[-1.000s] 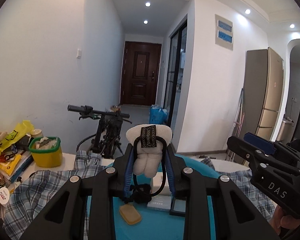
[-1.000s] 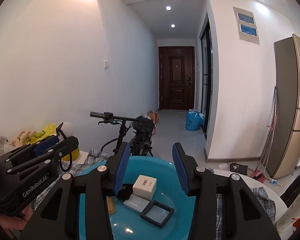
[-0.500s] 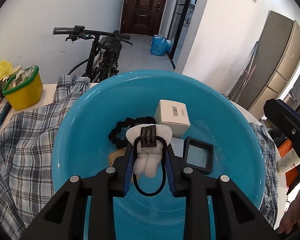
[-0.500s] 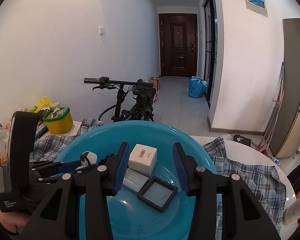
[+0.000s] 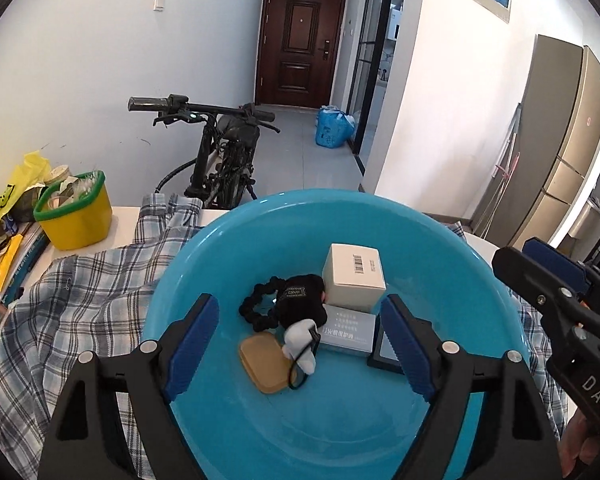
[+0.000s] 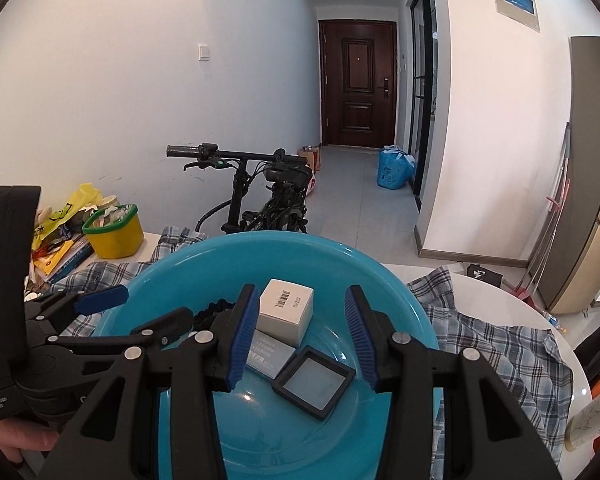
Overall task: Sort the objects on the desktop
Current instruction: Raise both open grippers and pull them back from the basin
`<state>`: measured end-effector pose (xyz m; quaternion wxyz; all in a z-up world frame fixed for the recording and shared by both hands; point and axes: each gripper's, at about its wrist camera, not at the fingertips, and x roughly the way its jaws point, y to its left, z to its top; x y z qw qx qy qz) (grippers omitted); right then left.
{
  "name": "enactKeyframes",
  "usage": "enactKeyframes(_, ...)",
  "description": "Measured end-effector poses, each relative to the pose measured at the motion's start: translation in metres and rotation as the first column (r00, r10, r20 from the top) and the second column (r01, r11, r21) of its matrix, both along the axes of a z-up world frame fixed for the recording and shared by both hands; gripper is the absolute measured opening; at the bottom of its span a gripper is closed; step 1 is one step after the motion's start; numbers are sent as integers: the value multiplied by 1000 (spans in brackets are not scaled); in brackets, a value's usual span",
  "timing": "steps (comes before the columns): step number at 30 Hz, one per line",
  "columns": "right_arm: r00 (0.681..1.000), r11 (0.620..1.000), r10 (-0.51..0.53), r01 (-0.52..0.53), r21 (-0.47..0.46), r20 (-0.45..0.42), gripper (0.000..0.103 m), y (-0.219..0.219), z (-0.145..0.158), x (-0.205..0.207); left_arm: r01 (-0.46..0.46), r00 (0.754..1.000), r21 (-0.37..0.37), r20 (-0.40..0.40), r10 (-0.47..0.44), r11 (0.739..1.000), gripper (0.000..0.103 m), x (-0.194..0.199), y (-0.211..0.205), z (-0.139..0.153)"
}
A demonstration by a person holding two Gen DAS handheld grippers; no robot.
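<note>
Progress: judging by the pile already in the blue basin (image 5: 228, 432), the sorting looked well under way; the plush keychain toy (image 5: 302, 316) lay inside it, resting partly on the tan soap-like block (image 5: 265, 361).
Left claw (image 5: 300, 350): its jaws were opening, wide apart over the basin, the toy lying between the blue pads but untouched by either.
Right claw (image 6: 302, 334): at its narrowest setting, a gap showing between the pads and nothing gripped; it hung above the basin's near side.
Basin contents: white barcoded box (image 5: 354, 278) at the far side, a black beaded loop (image 5: 256, 308) to its left, a pale flat packet (image 5: 348, 328) and a black square-framed case (image 6: 314, 384) nearer.
Yellow tub (image 5: 76, 216): green-rimmed, far left on the tabletop (image 6: 496, 304), stuffed with small items I could not identify.
Left to do: the clutter of books and bags (image 5: 4, 256) at the far left, and the plaid shirt (image 5: 80, 304) spread beneath the basin, seemed unsorted.
</note>
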<state>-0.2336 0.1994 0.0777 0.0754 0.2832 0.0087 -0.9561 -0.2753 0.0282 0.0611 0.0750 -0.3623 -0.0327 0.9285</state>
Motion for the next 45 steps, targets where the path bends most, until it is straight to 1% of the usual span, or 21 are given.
enactKeyframes(6, 1000, 1000, -6, 6, -1, -1, 44, 0, 1, 0, -9, 1000, 11, -10, 9, 1000, 85, 0, -4, 5)
enactKeyframes(10, 1000, 1000, -8, 8, -1, 2, 45, 0, 0, -2, -11, 999, 28, -40, 12, 1000, 85, 6, -5, 13)
enactKeyframes(11, 1000, 1000, -10, 10, -1, 2, 53, 0, -1, -2, -10, 998, 36, -61, 12, 999, 85, 10, -6, 17)
enactKeyframes(12, 1000, 1000, -13, 13, -1, 2, 69, 1, 0, -2, -13, 996, 41, -91, 16, 999, 85, 14, -7, 22)
enactKeyframes(13, 999, 999, -32, 32, -1, -5, 76, 3, 1, -2, -38, 990, 29, -131, 42, 999, 85, 19, -8, 28)
enactKeyframes(14, 999, 999, -48, 48, -3, -12, 92, 5, 2, -2, -52, 983, 25, -177, 56, 998, 85, 25, -9, 34)
enactKeyframes(15, 998, 998, -57, 57, -8, -22, 100, 8, 3, -1, -55, 972, 31, -228, 61, 998, 86, 31, -11, 40)
enactKeyframes(16, 998, 998, -61, 60, -13, -31, 100, 10, 5, 0, -55, 958, 40, -279, 64, 998, 88, 38, -13, 45)
enactKeyframes(17, 997, 998, -66, 66, -16, -35, 100, 12, 6, 1, -58, 943, 49, -324, 71, 997, 91, 44, -16, 50)
enactKeyframes(19, 996, 997, -81, 80, -18, -40, 100, 15, 8, 1, -72, 913, 63, -397, 91, 995, 96, 55, -21, 57)
enactKeyframes(20, 995, 996, -86, 85, -19, -41, 101, 16, 8, 1, -75, 902, 62, -421, 94, 995, 103, 58, -22, 60)
enactKeyframes(22, 995, 995, -94, 94, -19, -39, 103, 18, 9, 1, -74, 885, 45, -458, 86, 996, 103, 63, -23, 65)
enactKeyframes(24, 994, 995, -99, 98, -18, -37, 103, 19, 9, 0, -76, 882, 8, -466, 71, 997, 103, 65, -20, 70)
enactKeyframes(26, 995, 996, -93, 93, -17, -42, 103, 19, 10, 1, -72, 877, -9, -477, 59, 997, 103, 69, -18, 73)
enactKeyframes(30, 994, 996, -92, 91, -17, -57, 103, 18, 12, 3, -54, 872, 7, -486, 51, 999, 103, 75, -19, 79)
enactKeyframes(34, 994, 995, -95, 94, -19, -59, 103, 20, 12, 4, -67, 872, -6, -486, 55, 998, 103, 76, -20, 81)
enactKeyframes(38, 993, 995, -100, 99, -20, -56, 103, 23, 12, 4, -69, 877, 4, -477, 63, 998, 103, 74, -22, 79)
enactKeyframes(40, 993, 994, -103, 102, -23, -56, 103, 24, 12, 3, -69, 882, -2, -468, 60, 998, 103, 72, -21, 78)
enactKeyframes(45, 993, 995, -102, 101, -23, -58, 103, 25, 12, 4, -66, 884, -18, -464, 50, 998, 103, 72, -17, 76)
